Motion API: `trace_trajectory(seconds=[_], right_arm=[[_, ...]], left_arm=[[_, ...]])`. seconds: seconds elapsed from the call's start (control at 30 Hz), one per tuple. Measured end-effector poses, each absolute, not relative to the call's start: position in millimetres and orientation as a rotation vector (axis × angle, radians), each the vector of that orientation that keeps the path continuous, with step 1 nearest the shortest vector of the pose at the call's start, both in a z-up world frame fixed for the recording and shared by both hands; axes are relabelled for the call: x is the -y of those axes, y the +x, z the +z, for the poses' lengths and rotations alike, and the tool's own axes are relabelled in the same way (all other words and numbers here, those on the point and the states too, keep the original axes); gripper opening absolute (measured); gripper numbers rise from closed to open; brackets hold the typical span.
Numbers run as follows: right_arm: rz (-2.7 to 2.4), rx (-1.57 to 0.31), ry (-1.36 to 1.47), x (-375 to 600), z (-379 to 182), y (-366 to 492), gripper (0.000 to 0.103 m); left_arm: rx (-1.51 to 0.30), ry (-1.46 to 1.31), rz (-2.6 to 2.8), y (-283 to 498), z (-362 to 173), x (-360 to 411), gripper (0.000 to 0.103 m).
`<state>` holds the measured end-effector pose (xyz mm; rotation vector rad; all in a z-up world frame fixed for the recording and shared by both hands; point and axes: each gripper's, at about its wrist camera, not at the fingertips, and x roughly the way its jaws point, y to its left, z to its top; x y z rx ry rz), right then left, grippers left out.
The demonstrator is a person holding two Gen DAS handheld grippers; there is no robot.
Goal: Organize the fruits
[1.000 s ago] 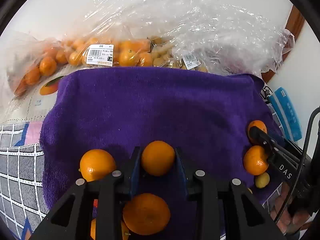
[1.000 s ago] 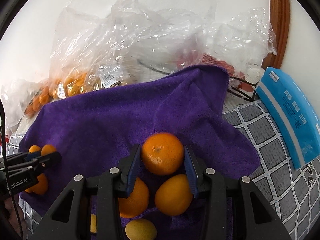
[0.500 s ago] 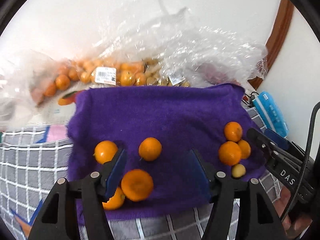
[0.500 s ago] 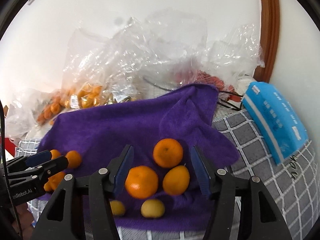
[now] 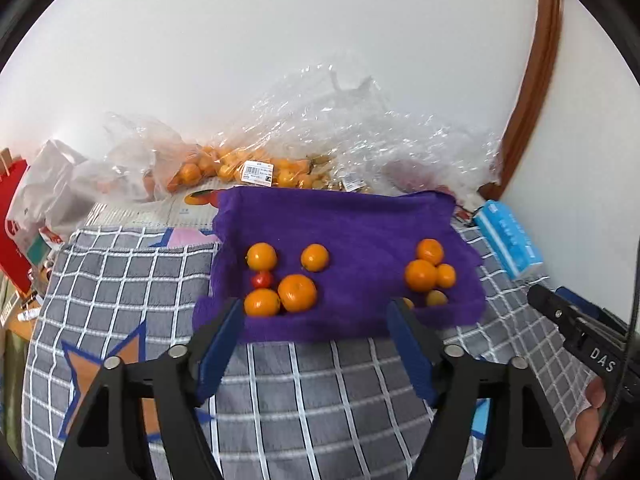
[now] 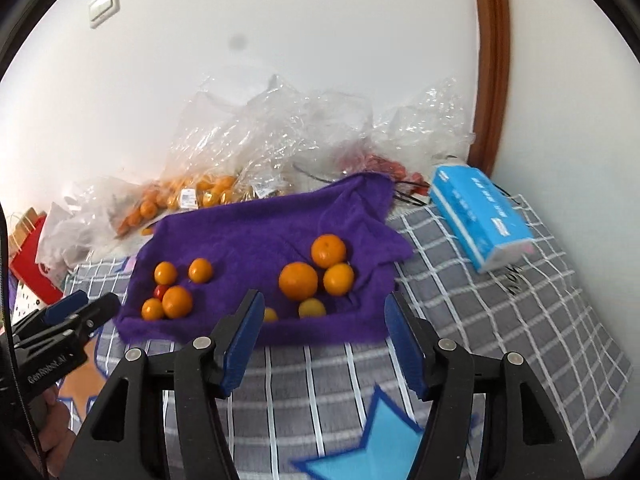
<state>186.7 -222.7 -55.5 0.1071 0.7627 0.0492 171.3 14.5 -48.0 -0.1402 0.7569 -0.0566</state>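
A purple towel (image 5: 360, 220) lies on a grey checked cloth (image 5: 320, 384). It carries two groups of oranges. The left group (image 5: 297, 292) includes a small red fruit (image 5: 262, 279). The right group (image 5: 420, 274) has small yellow fruits (image 6: 312, 307) beside it. My left gripper (image 5: 315, 312) hovers above the towel's near edge, its jaws opening with nothing between them. My right gripper (image 6: 325, 304) is open and empty in front of the right group (image 6: 298, 281). Each gripper shows at the edge of the other's view, held by a hand.
Clear plastic bags with small oranges (image 5: 240, 168) pile up against the white wall behind the towel (image 6: 248, 232). A blue tissue pack (image 6: 480, 216) lies on the right. A red paper bag (image 5: 12, 220) stands at the far left, and a brown wooden frame (image 6: 488, 60) runs up the right.
Each gripper held an orange a second ago, then let it go onto the towel. Both opened and drew back and up, so the whole towel is now in sight.
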Motion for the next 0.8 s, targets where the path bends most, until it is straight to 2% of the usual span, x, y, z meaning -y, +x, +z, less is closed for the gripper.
trace_trajectory(seconds=[0.1, 0.13, 0.2, 0.27, 0.3, 0.33, 0.53, 0.8], right_arm=[[0.03, -0.738, 0.095, 226.7, -50.7, 162.9, 0.064], [0.023, -0.727, 0.087, 227.1, -50.6, 156.5, 0.072], [-0.001, -0.7, 0.065, 225.6, -49.0, 140.7, 0.078], [-0.001, -0.667, 0.035, 222.2, -48.1, 126.9, 0.082], [0.001, -0.653, 0.018, 219.5, -48.5, 120.2, 0.089], [0.0, -0.642, 0.012, 218.6, -48.9, 116.2, 0.092], [-0.002, -0.632, 0.035, 217.6, -58.5, 95.9, 0.1], [-0.01, -0.668, 0.102, 228.8, -60.4, 89.1, 0.101]], left_arm=[[-0.712, -0.116, -0.028, 149.2, -41.9, -14.3, 0.077], [-0.701, -0.113, -0.019, 140.7, -40.2, -15.8, 0.079], [-0.687, -0.116, -0.03, 131.3, -38.3, -18.1, 0.081], [-0.656, -0.129, -0.039, 119.6, -36.7, -21.4, 0.089], [-0.643, -0.128, -0.034, 114.2, -37.1, -22.4, 0.09], [-0.639, -0.12, -0.034, 111.1, -37.6, -21.7, 0.09], [-0.632, -0.103, -0.024, 94.2, -42.4, -18.5, 0.091], [-0.638, -0.095, -0.008, 81.0, -43.7, -15.3, 0.095]])
